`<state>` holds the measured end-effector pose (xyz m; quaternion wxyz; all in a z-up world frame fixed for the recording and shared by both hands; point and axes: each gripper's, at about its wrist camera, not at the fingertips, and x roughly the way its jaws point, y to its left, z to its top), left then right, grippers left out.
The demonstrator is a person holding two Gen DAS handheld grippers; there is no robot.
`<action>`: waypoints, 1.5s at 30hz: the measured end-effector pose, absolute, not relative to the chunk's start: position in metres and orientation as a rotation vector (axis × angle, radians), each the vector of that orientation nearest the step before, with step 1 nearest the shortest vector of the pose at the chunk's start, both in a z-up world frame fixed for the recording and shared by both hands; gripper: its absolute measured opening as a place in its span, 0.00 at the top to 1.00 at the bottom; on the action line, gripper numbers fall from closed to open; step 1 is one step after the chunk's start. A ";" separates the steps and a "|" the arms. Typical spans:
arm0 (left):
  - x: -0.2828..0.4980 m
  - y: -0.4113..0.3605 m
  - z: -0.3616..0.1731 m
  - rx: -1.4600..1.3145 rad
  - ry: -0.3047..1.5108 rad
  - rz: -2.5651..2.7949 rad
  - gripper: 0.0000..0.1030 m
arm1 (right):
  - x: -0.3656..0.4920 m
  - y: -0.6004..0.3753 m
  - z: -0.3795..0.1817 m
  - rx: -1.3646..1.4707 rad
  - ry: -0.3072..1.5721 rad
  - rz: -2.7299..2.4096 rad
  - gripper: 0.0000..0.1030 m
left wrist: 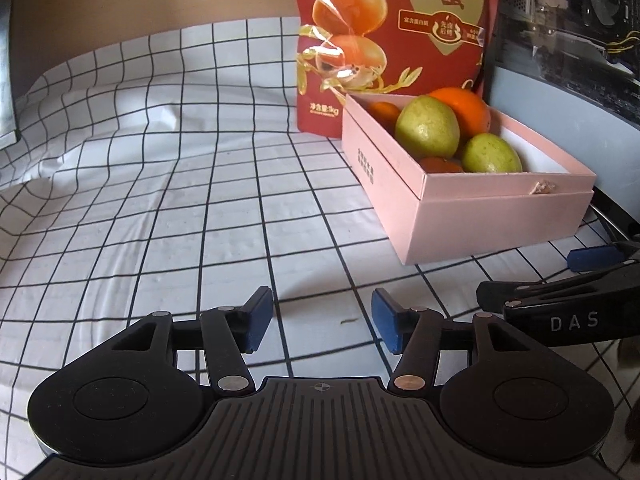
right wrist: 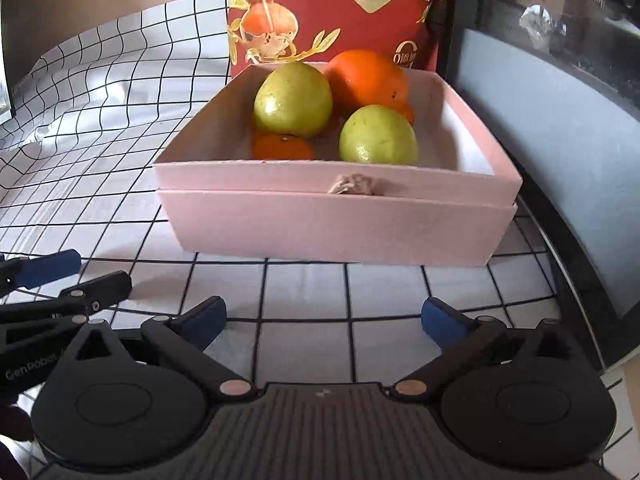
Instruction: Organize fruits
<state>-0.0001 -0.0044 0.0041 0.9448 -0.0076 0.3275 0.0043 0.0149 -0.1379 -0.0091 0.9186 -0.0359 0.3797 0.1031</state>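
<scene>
A pink box (right wrist: 336,220) stands on the checked cloth and holds several fruits: two green guavas (right wrist: 294,98) (right wrist: 378,136), a large orange (right wrist: 366,78) and a small mandarin (right wrist: 282,146). The left wrist view shows the same box (left wrist: 480,216) at the right with the guavas (left wrist: 426,126) and the orange (left wrist: 462,110) inside. My right gripper (right wrist: 324,320) is open just in front of the box, nothing between its blue pads. My left gripper (left wrist: 322,320) is open over bare cloth to the left of the box, also holding nothing.
A red snack bag (left wrist: 392,40) stands upright behind the box. A dark appliance with a glass front (right wrist: 560,120) borders the cloth on the right. Wrinkled checked tablecloth (left wrist: 160,200) stretches to the left. The right gripper's fingers (left wrist: 540,300) show beside my left one.
</scene>
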 end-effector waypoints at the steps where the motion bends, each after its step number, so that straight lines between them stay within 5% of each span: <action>1: 0.000 -0.005 0.004 -0.014 0.660 0.008 0.41 | 0.015 -0.138 -0.009 -0.074 0.779 0.212 0.00; 45: 0.003 -0.005 0.003 -0.019 0.655 0.012 0.41 | 0.016 -0.137 -0.016 -0.059 0.671 0.206 0.00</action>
